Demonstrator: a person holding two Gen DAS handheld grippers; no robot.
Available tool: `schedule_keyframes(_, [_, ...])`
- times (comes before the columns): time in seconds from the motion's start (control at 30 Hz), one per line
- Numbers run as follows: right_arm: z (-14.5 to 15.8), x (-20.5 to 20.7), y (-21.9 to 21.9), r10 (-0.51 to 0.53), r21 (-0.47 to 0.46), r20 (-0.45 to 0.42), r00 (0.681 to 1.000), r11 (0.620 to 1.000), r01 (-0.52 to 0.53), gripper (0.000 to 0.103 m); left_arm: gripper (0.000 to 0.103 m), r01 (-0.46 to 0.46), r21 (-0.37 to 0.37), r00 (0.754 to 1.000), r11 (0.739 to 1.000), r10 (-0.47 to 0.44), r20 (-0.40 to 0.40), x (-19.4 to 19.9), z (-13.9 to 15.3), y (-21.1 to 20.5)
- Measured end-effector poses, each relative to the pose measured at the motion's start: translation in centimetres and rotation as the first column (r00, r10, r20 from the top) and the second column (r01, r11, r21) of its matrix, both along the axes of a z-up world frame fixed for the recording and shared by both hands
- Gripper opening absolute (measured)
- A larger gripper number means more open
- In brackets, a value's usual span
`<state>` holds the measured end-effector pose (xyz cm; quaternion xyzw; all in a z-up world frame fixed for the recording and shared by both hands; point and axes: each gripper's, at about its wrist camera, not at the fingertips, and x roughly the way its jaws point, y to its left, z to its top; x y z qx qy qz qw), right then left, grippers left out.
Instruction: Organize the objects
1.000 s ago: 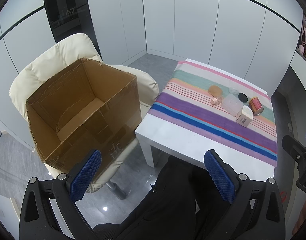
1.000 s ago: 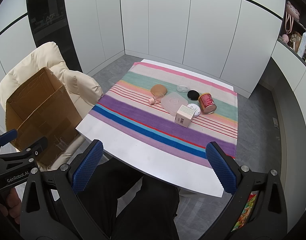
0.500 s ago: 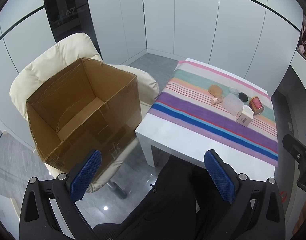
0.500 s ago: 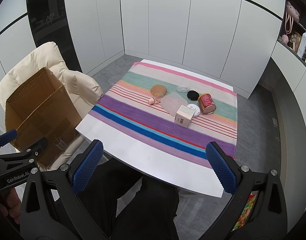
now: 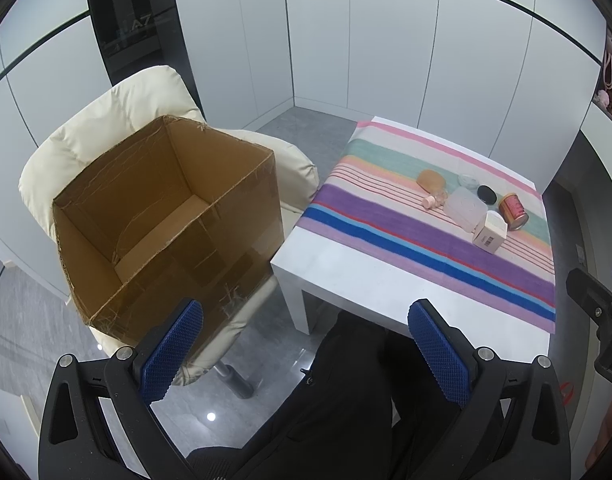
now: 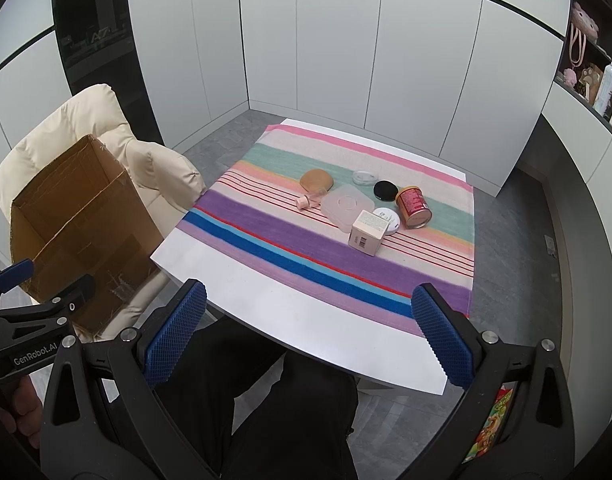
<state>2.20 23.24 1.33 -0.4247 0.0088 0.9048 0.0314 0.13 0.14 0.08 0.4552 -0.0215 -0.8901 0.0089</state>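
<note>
A cluster of small objects lies on the striped cloth [image 6: 306,240] of the white table [image 6: 298,320]: a brown puff [image 6: 316,179], a pink dropper bottle [image 6: 311,201], a clear square lid [image 6: 348,207], a small carton [image 6: 367,233], a white disc [image 6: 388,220], a black lid [image 6: 385,190], a clear round lid [image 6: 365,177] and a red can [image 6: 413,207]. An open cardboard box [image 5: 166,224] sits on a cream chair [image 5: 106,128] left of the table. My left gripper [image 5: 306,356] and right gripper [image 6: 306,340] are open and hold nothing, both hanging near the table's front edge.
A person's dark-trousered legs [image 6: 266,400] are under the table's front edge. White cabinet walls [image 6: 346,60] surround the room, with shelves [image 6: 590,80] at the right. Grey floor [image 5: 34,320] lies around the chair. A colourful packet [image 6: 490,424] lies on the floor.
</note>
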Motion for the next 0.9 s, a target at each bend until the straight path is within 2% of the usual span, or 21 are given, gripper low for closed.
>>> schedule_keyframes(0.47, [0.1,0.2,-0.6,-0.001,0.001,-0.001,1.000,1.000,0.001,0.103,0.103,0.009,-0.001,1.000,1.000,-0.009,-0.003,0.0,0.0,0.1])
schedule_keyframes(0.9, [0.2,0.5,1.1,-0.037,0.016,-0.018,0.999,0.999,0.038,0.103,0.103,0.031,0.014,0.999,0.999,-0.030,-0.023,-0.2,0.1,1.3])
